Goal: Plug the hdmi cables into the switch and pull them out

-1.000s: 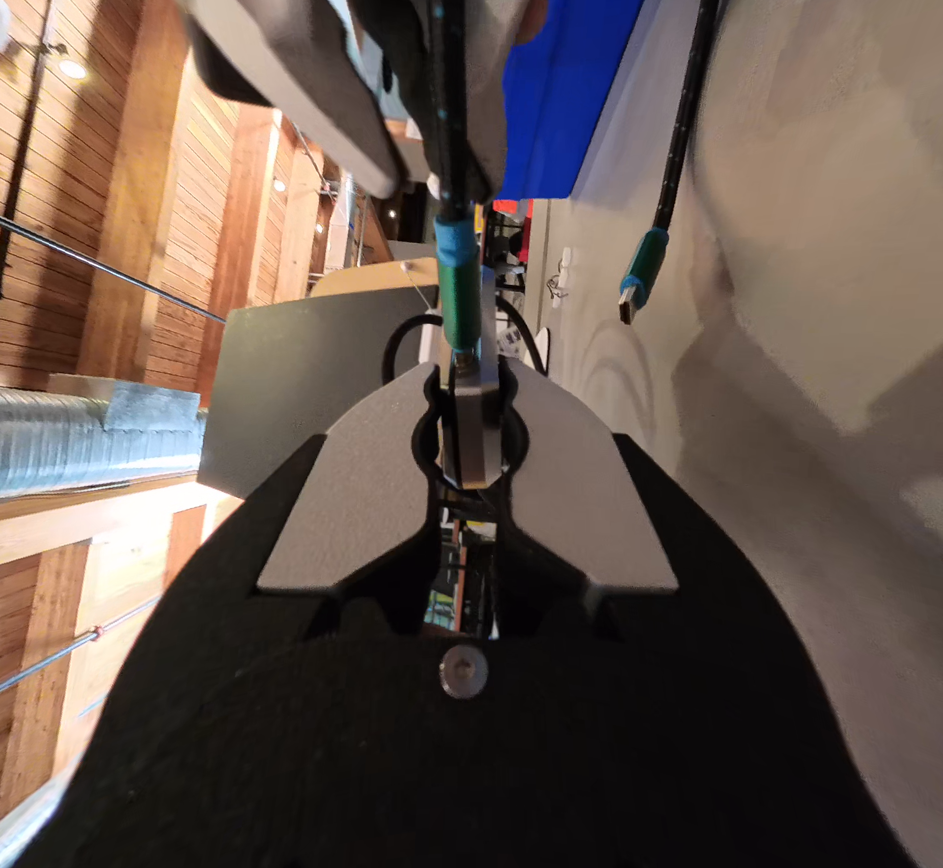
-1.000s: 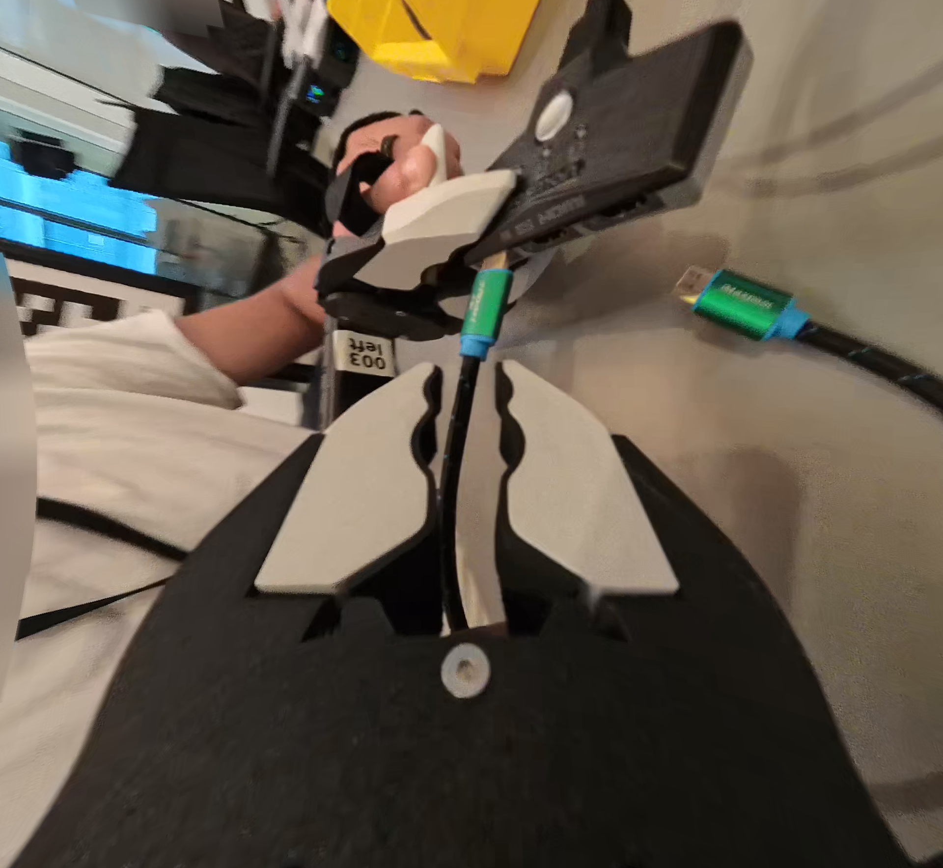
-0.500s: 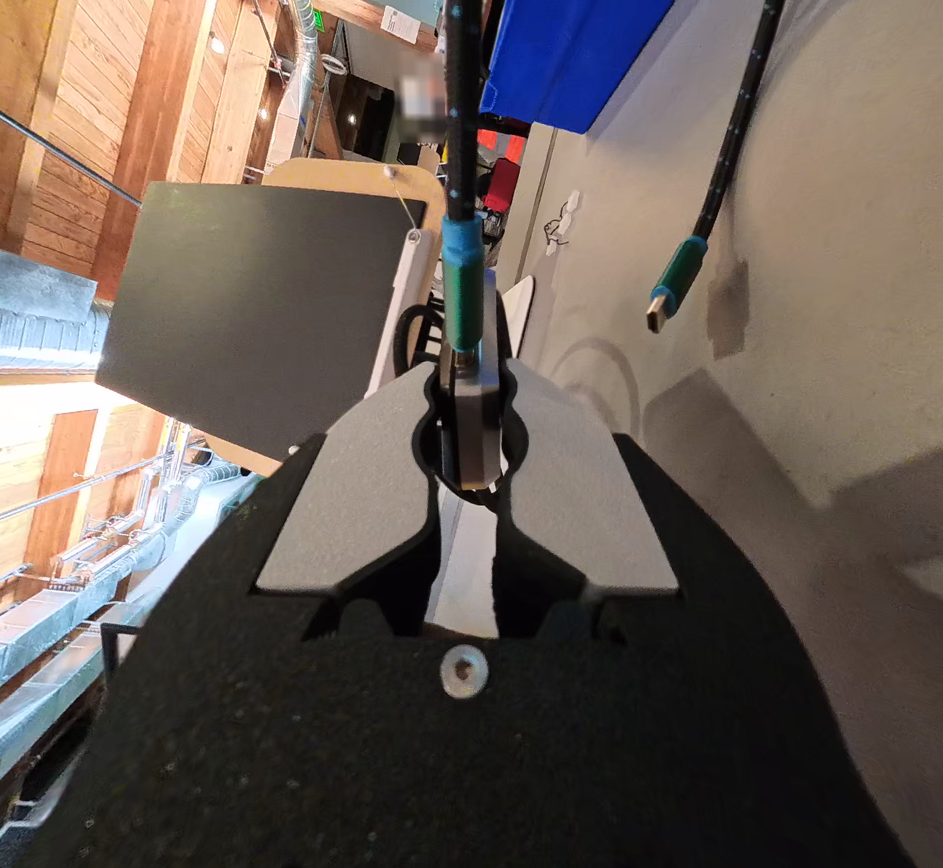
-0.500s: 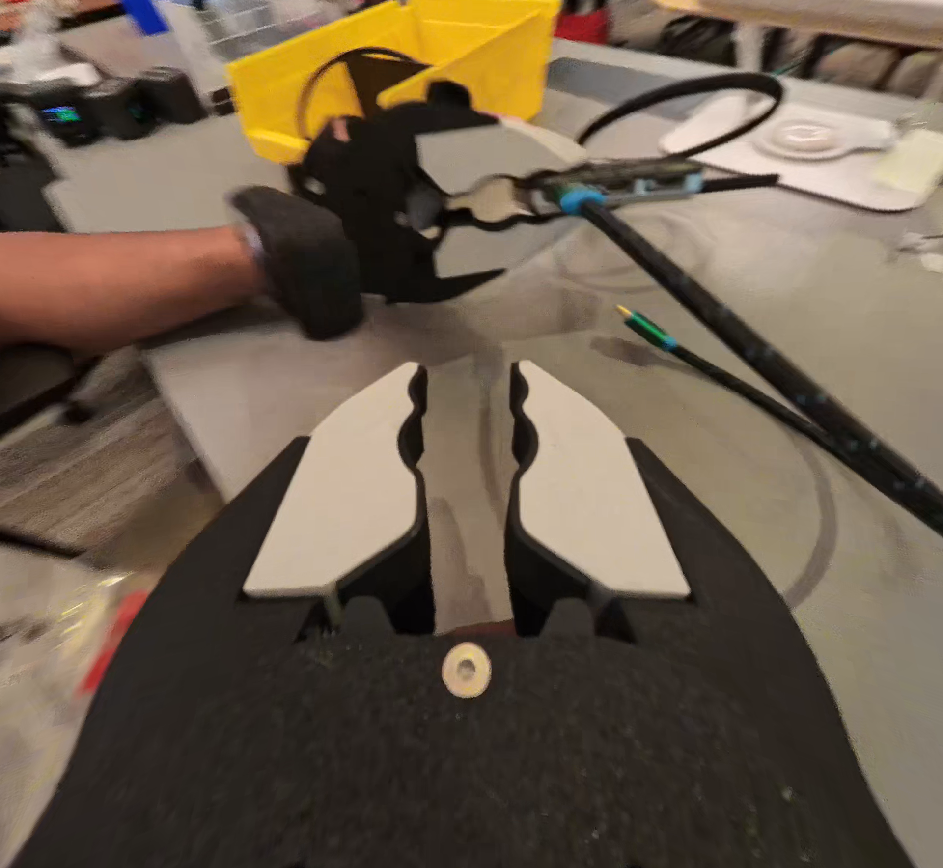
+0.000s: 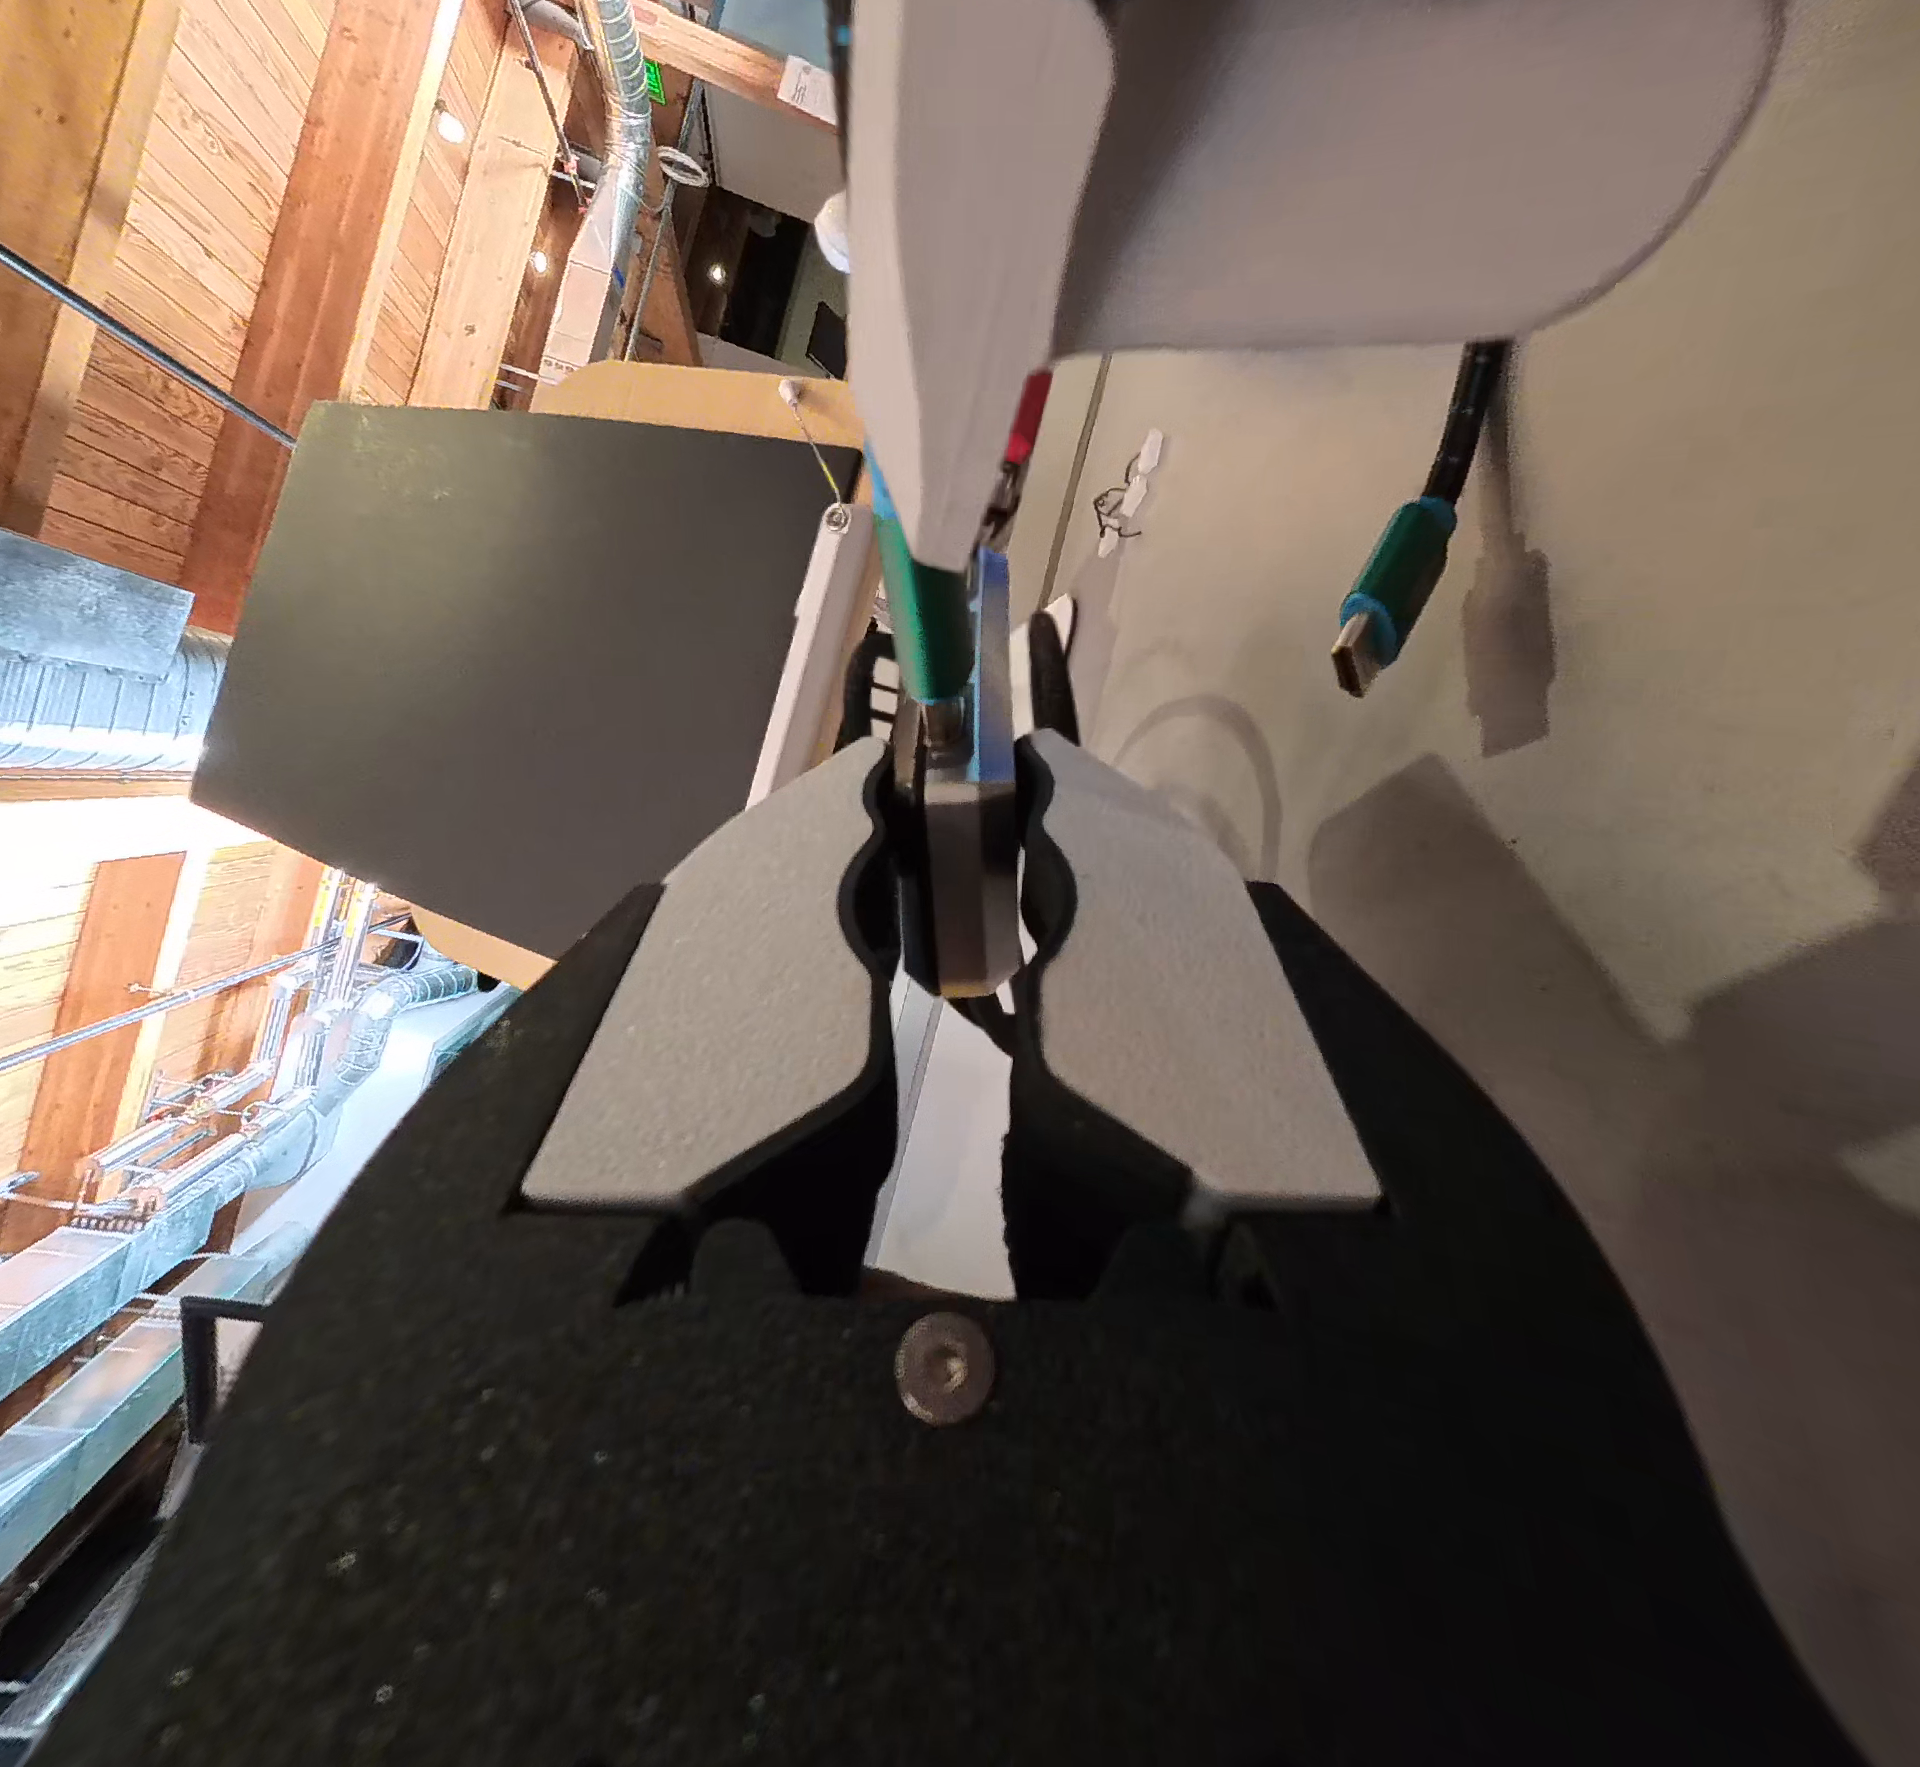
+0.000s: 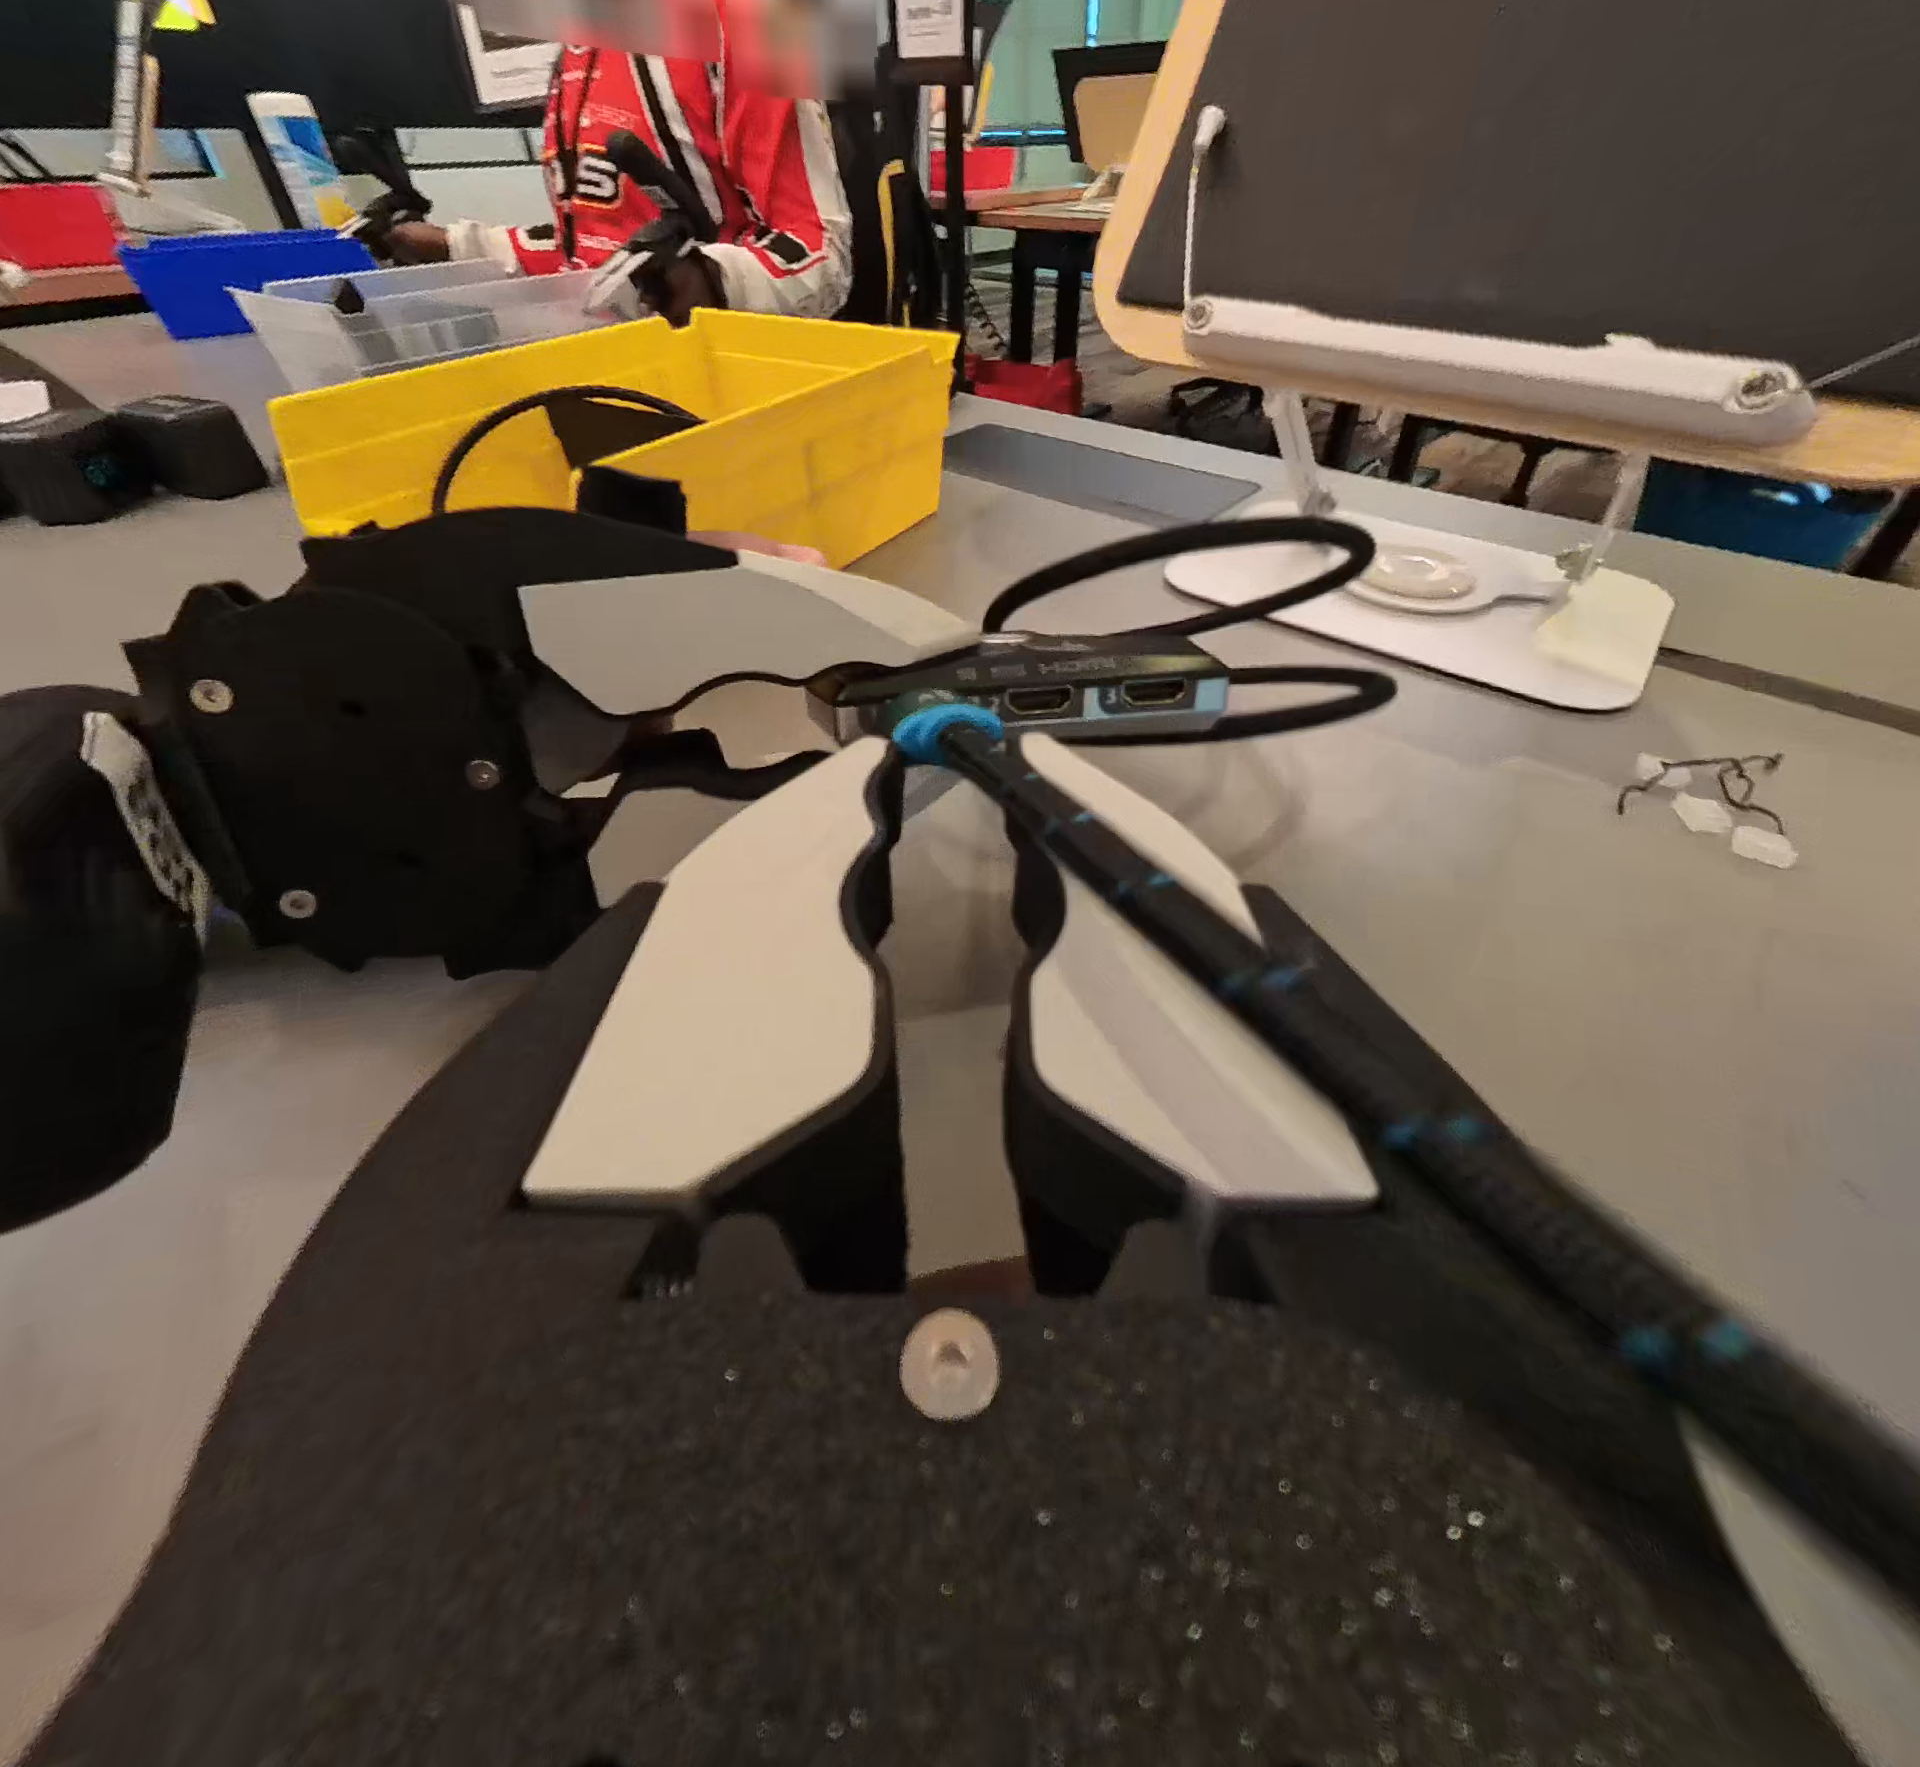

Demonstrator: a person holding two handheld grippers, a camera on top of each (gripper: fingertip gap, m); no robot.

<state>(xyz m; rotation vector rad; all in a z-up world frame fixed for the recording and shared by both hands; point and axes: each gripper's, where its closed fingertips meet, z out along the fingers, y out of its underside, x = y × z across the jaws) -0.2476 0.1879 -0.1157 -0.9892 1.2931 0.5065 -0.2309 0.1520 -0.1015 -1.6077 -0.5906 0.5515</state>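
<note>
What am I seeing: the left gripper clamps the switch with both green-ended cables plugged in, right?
Only one cable is plugged into the switch; the left wrist view shows the other cable lying loose on the table. The left gripper does clamp the switch.

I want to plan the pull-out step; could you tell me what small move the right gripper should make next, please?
Probably shut the right gripper on the plug: its jaws stand open at it, empty, while the left gripper clamps the switch.
</note>
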